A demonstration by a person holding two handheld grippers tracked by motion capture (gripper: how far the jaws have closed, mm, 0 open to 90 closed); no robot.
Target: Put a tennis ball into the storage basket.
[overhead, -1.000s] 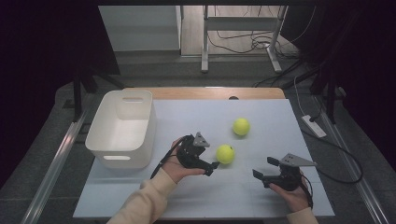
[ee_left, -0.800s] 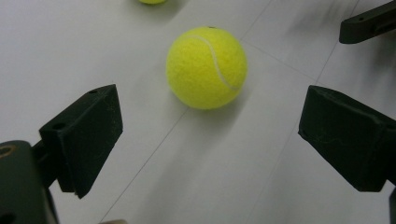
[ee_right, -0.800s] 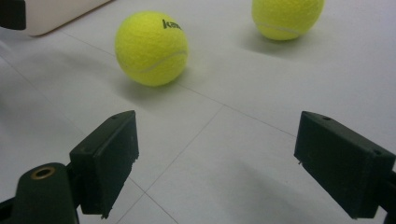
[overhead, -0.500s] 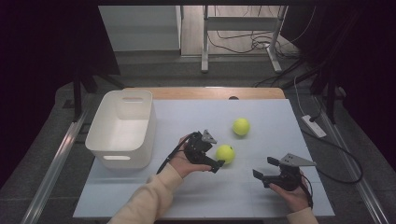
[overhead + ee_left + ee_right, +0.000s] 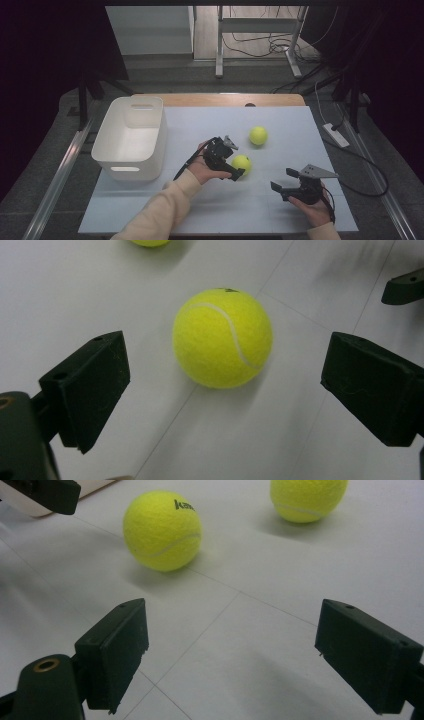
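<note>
Two yellow tennis balls lie on the white table. The nearer ball (image 5: 241,162) (image 5: 222,337) (image 5: 162,530) sits mid-table, between the wide-apart jaws of my left gripper (image 5: 235,162) (image 5: 225,385), which is open and touches nothing. The second ball (image 5: 258,135) (image 5: 307,497) rests farther back and to the right; its edge (image 5: 150,242) peeks in at the top of the left gripper view. My right gripper (image 5: 285,182) (image 5: 230,655) hovers open near the front right of the table, a short way from the nearer ball, with only bare table between its jaws.
A white plastic bin (image 5: 131,137) stands at the table's left side, with nothing visible inside. The table top (image 5: 300,130) ends at a wooden strip at the back. Cables and a power strip (image 5: 336,135) lie on the floor to the right.
My left gripper has slid right and forward, bringing its open jaws around the nearer ball. The balls and the right gripper have stayed put.
</note>
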